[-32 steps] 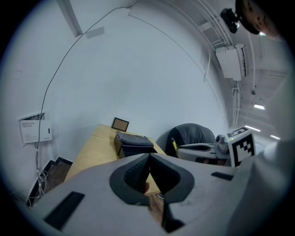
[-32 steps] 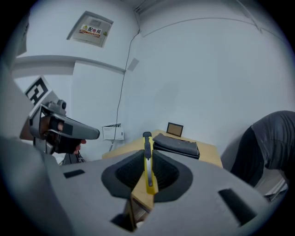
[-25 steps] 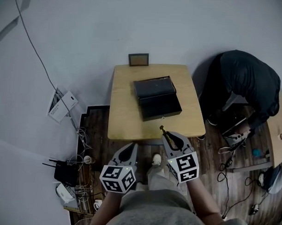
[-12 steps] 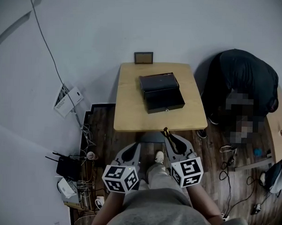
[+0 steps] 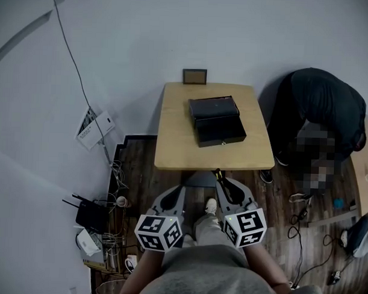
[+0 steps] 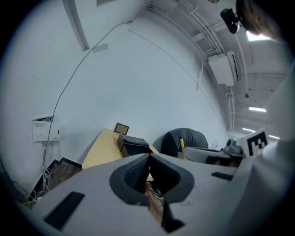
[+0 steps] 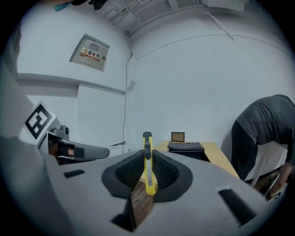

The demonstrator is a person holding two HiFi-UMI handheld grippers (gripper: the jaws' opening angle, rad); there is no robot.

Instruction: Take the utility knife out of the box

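Note:
My right gripper [image 5: 222, 181] is shut on the yellow utility knife [image 5: 218, 174], held edge-up between the pads; its tip sticks out past the jaws towards the table. The right gripper view shows the knife [image 7: 147, 162] standing straight in the jaws. The black box [image 5: 218, 121] lies with its lid open on the wooden table [image 5: 175, 140], well ahead of both grippers. My left gripper [image 5: 174, 192] hangs beside the right one, short of the table's near edge, shut with nothing in it; its pads [image 6: 138, 171] meet at the tip.
A person in dark clothing [image 5: 324, 109] bends over at the right of the table. A small frame [image 5: 195, 76] leans on the wall behind it. A router [image 5: 88, 215], cables and white boxes [image 5: 93, 127] lie on the floor at the left.
Both grippers and the head have drawn back from the table, which now lies farther off and more to the right. The knife stays in the right gripper.

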